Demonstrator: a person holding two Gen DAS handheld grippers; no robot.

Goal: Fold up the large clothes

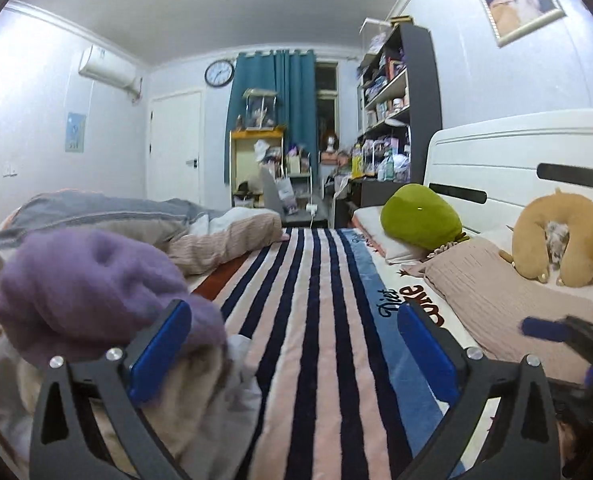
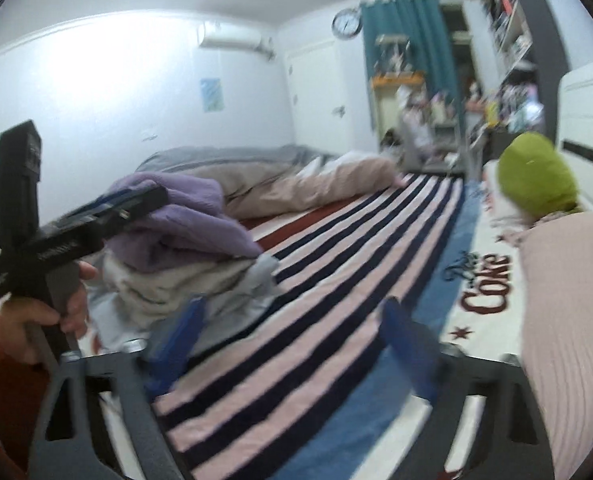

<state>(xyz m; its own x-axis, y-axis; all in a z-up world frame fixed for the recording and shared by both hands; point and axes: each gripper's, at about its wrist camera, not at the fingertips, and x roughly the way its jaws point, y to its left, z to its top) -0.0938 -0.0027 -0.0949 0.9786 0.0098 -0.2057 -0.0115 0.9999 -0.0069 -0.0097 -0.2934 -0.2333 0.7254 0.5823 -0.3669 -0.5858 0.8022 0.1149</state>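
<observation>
- Both tongs are spread open and empty: left gripper [image 1: 294, 344], right gripper [image 2: 296, 336].
- The purple sweater [image 1: 96, 292] tops the clothes pile [image 2: 184, 280], left of the striped blanket [image 1: 316, 320].
- Probably best: pinch one sweater edge only, then lift it onto the blanket.

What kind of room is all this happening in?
Almost certainly a home bedroom: a bed with a white headboard and striped blanket, a rumpled duvet, a crowded bookshelf, and a purple garment waiting on the bed.

purple sweater [image 1: 92, 284], navy-and-pink striped blanket [image 1: 320, 320]
</observation>
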